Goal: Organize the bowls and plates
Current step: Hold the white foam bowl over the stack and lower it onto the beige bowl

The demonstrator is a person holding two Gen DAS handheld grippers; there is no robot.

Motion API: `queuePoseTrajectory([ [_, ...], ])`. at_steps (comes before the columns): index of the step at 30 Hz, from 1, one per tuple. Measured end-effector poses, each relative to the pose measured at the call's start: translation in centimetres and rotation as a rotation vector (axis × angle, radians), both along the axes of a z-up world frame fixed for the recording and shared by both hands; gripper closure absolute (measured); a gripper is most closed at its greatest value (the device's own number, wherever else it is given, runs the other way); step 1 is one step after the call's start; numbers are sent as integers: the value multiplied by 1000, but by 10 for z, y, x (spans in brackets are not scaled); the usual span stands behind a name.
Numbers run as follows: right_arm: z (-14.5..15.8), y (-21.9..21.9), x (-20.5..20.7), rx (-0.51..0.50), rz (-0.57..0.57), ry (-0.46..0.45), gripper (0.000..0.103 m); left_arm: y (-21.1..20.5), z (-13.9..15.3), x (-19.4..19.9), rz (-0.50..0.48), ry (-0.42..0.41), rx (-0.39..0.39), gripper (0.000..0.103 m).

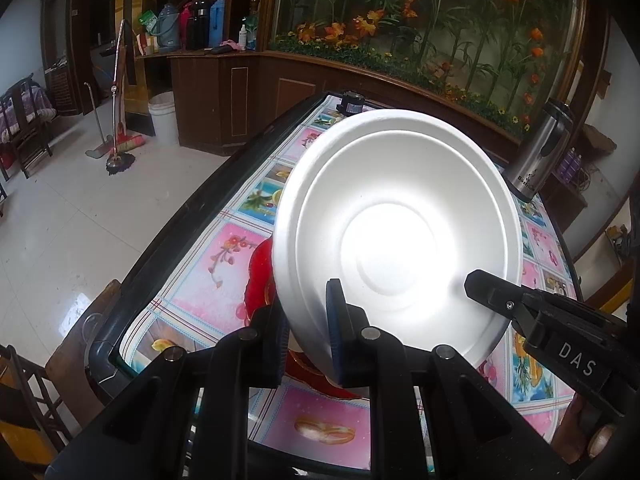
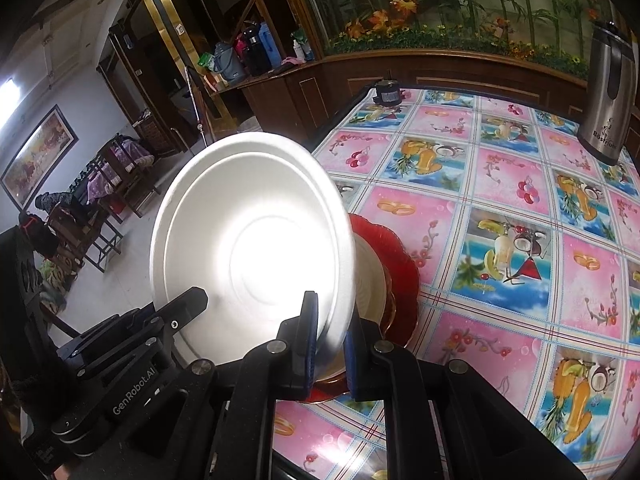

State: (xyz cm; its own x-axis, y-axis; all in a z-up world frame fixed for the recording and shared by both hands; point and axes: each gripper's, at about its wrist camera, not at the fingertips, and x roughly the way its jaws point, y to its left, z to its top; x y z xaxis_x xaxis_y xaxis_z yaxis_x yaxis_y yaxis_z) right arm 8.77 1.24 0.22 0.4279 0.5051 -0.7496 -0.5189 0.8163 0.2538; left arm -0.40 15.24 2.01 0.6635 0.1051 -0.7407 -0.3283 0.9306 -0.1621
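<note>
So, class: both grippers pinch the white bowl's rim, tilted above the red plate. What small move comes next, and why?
Probably level the white bowl and lower it onto the red plate, since the left gripper and right gripper both hold it tilted just above the plate.

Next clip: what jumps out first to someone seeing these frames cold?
A glaring white foam bowl fills the middle, tilted on edge above the table, with the left gripper and right gripper both pinching its rim. Beneath it sits a red plate on the pink fruit-print tablecloth; a steel thermos stands far right.
</note>
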Motion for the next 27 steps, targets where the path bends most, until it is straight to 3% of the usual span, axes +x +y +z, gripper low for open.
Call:
queuePoseTrajectory([
  [27,-8,1,7,-16,18,45,91,-1,-5,5,-21,26,22,88],
])
